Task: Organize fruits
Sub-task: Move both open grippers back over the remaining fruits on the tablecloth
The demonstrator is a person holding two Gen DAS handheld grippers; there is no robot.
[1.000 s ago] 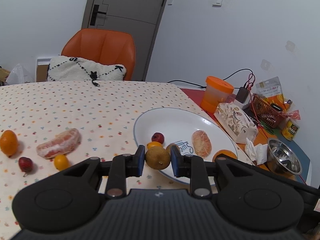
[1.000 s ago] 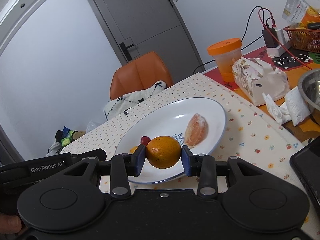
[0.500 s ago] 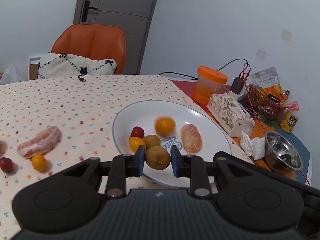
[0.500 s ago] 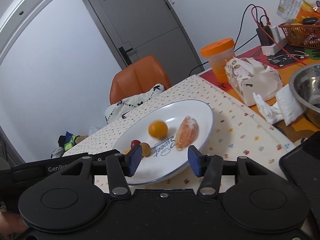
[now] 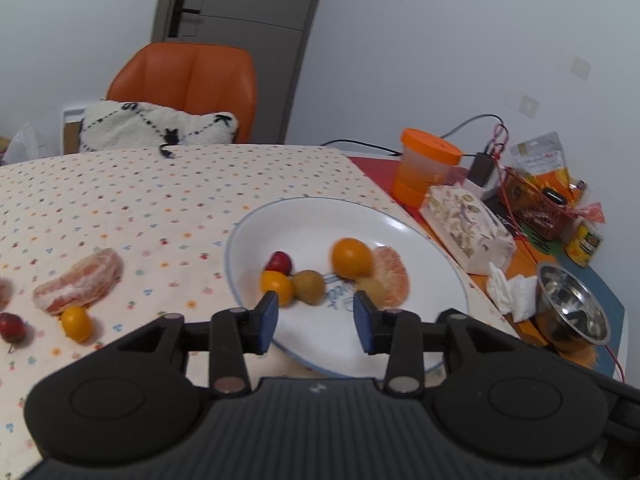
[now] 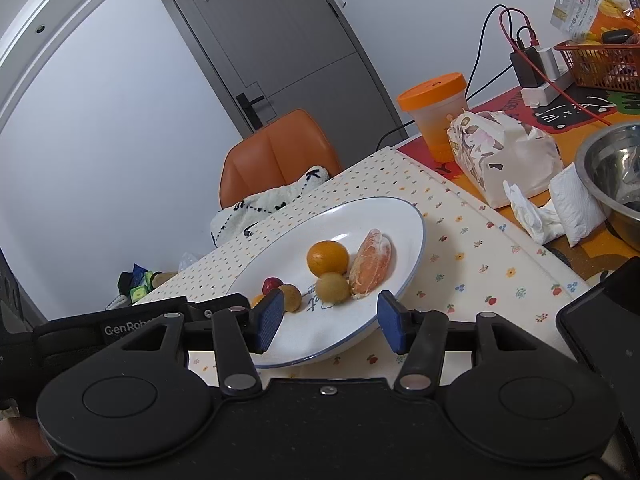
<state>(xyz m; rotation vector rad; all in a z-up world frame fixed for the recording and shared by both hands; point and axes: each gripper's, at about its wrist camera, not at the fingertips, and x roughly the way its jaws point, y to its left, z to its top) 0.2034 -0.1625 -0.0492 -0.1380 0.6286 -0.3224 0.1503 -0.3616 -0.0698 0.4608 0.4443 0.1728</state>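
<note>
A white plate (image 5: 308, 224) (image 6: 384, 216) holds an orange (image 5: 352, 258) (image 6: 328, 258), a peeled citrus half (image 5: 394, 274) (image 6: 372, 266), two brown round fruits (image 5: 309, 286) (image 6: 333, 287), a small yellow-orange fruit (image 5: 276, 286) and a red one (image 5: 279, 262) (image 6: 273, 284). One brown fruit (image 5: 370, 288) is blurred beside the peeled half. My left gripper (image 5: 316, 322) stands open over the plate's near rim. My right gripper (image 6: 330, 322) is open too, empty. On the cloth to the left lie a peeled segment (image 5: 78, 282), a kumquat (image 5: 76, 323) and a red fruit (image 5: 12, 327).
To the right of the plate stand an orange-lidded cup (image 5: 424, 166), a tissue pack (image 5: 466, 226), crumpled tissues (image 5: 510, 290), a steel bowl (image 5: 572, 312) and a red basket (image 5: 534, 206). A dark phone (image 6: 600, 324) lies at the near right. An orange chair (image 5: 188, 88) stands behind the table.
My right gripper opened and dropped the orange onto the plate. Then my left gripper opened and let go of the brown fruit, which now rests by the peeled half.
</note>
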